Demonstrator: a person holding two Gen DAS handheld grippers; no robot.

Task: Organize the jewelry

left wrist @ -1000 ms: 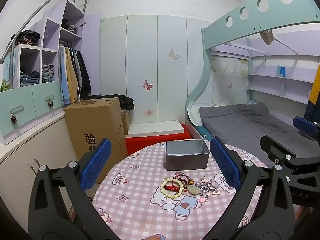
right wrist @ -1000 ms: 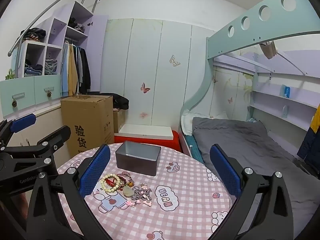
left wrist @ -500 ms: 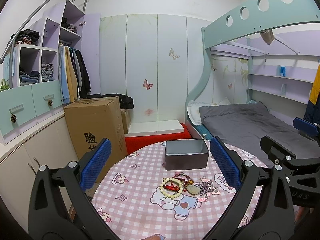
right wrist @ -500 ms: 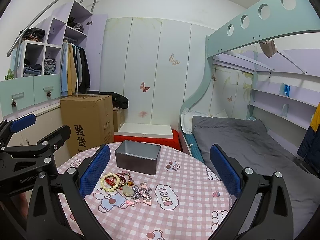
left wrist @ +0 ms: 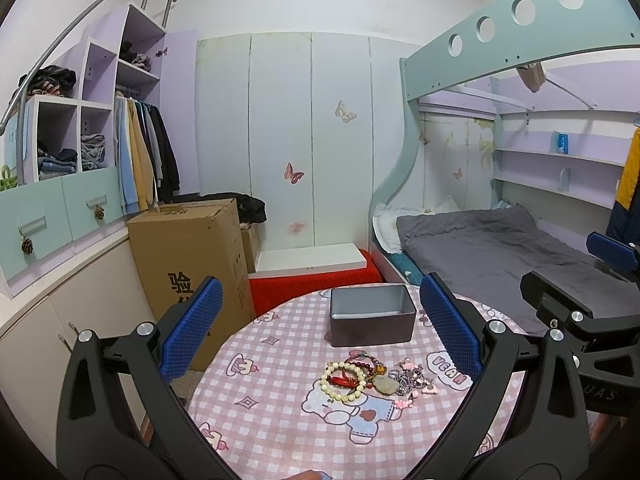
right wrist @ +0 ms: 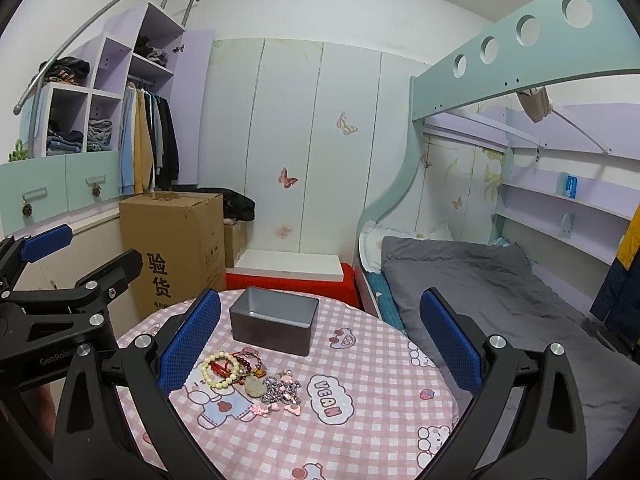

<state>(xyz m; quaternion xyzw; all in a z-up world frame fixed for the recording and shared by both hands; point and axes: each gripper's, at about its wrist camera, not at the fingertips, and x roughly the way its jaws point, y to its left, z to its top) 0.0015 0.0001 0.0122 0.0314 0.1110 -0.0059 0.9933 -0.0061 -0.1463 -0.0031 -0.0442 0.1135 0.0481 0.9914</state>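
A pile of jewelry lies on the round table with a pink checked cloth (left wrist: 280, 412): a cream bead bracelet (left wrist: 343, 376) around a red tassel, a dark red bead string, a pale green pendant (left wrist: 385, 385) and a silver and pink chain (left wrist: 412, 380). An empty grey metal box (left wrist: 371, 320) stands just behind the pile. The pile (right wrist: 256, 380) and the box (right wrist: 274, 319) also show in the right wrist view. My left gripper (left wrist: 320, 332) is open and empty above the table. My right gripper (right wrist: 320, 336) is open and empty, right of the left one.
A tall cardboard box (left wrist: 192, 264) stands left of the table. A red step with a white board (left wrist: 316, 276) is behind it. A bunk bed with a grey mattress (left wrist: 500, 252) is at the right. Cabinets and hanging clothes (left wrist: 140, 160) line the left wall.
Both grippers have shifted only slightly; the views are nearly the same. The jewelry and the box have not moved.
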